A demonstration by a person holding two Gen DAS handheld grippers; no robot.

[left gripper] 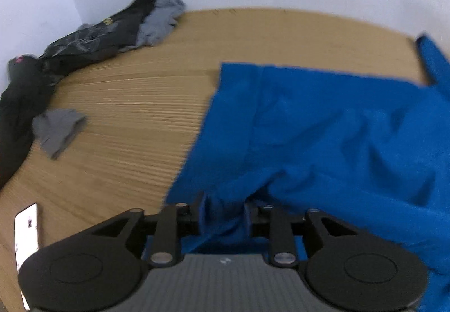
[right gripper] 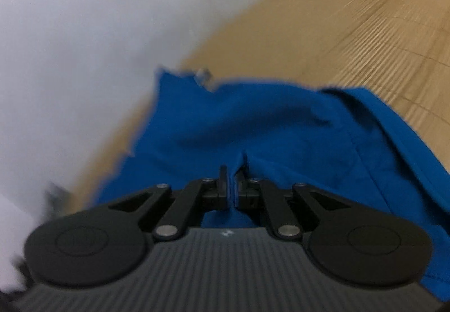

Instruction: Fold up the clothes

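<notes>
Left gripper (left gripper: 223, 209) clamped on a bunched fold of the blue garment (left gripper: 323, 126); right gripper (right gripper: 232, 185) pinched nearly together on a thin edge of the same cloth (right gripper: 253, 120); both holding at the near hem, neither nearer than the other. Spreads forward and to the right from the left claw, across the wooden table (left gripper: 135, 103); straight ahead from the right claw, toward the wall. Probably calls for carrying the held edge forward over the far part. Dark clothes pile (left gripper: 84, 39) well apart, far left.
</notes>
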